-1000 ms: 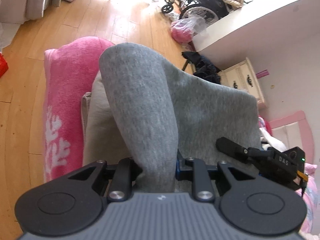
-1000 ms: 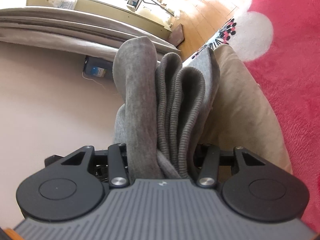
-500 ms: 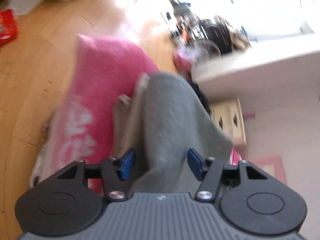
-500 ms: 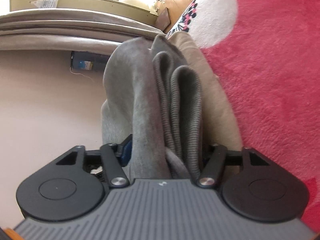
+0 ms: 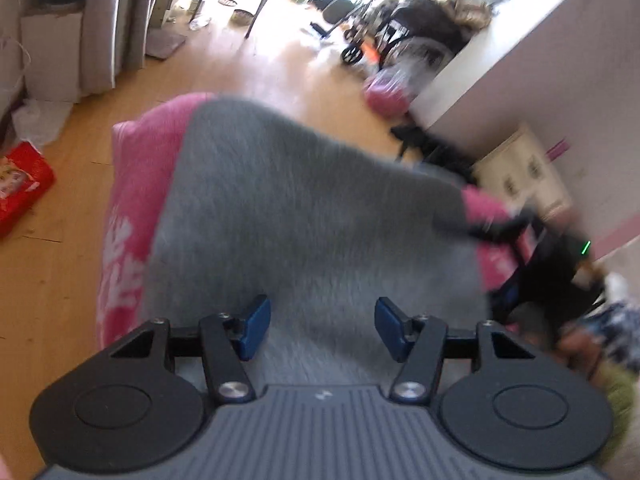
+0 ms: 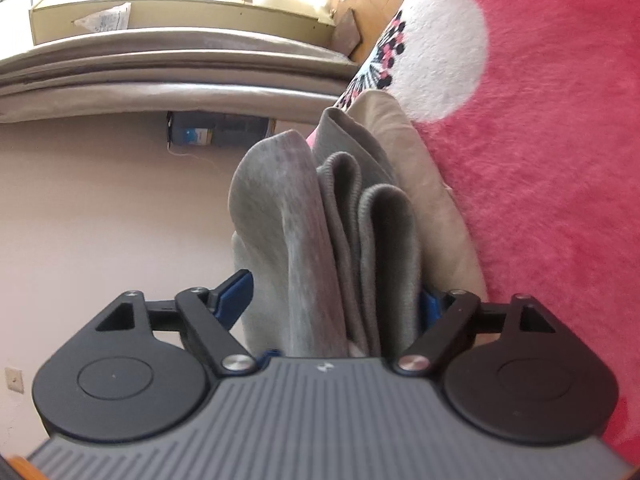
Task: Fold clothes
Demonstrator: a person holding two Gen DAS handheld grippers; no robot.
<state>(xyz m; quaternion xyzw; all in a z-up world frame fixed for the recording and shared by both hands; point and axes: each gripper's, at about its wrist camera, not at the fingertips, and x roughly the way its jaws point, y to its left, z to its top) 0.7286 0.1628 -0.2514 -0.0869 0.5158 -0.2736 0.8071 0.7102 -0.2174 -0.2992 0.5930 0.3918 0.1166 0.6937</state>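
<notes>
Left wrist view: our left gripper (image 5: 318,330) fingers released, just spread; grey sweater (image 5: 304,216) at frame centre, on pink blanket (image 5: 140,184).

Right wrist view: our right gripper (image 6: 334,300) fingers just widening, folded layers loose between. Soft, floppy; we'd pinch the ribbed hem (image 6: 384,248).

No legible text, labels, brands or numbers anywhere in view.

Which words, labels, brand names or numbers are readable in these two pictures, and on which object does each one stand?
No text can be read in either view.
Red package on the floor: it bears print, but it is too blurred to read.
Blue box by the wall: it has a pale label, too small to read.
White sheet on the cream furniture: faint marks, not readable.
Gripper bodies: only a small pale emblem, no letters.
</notes>
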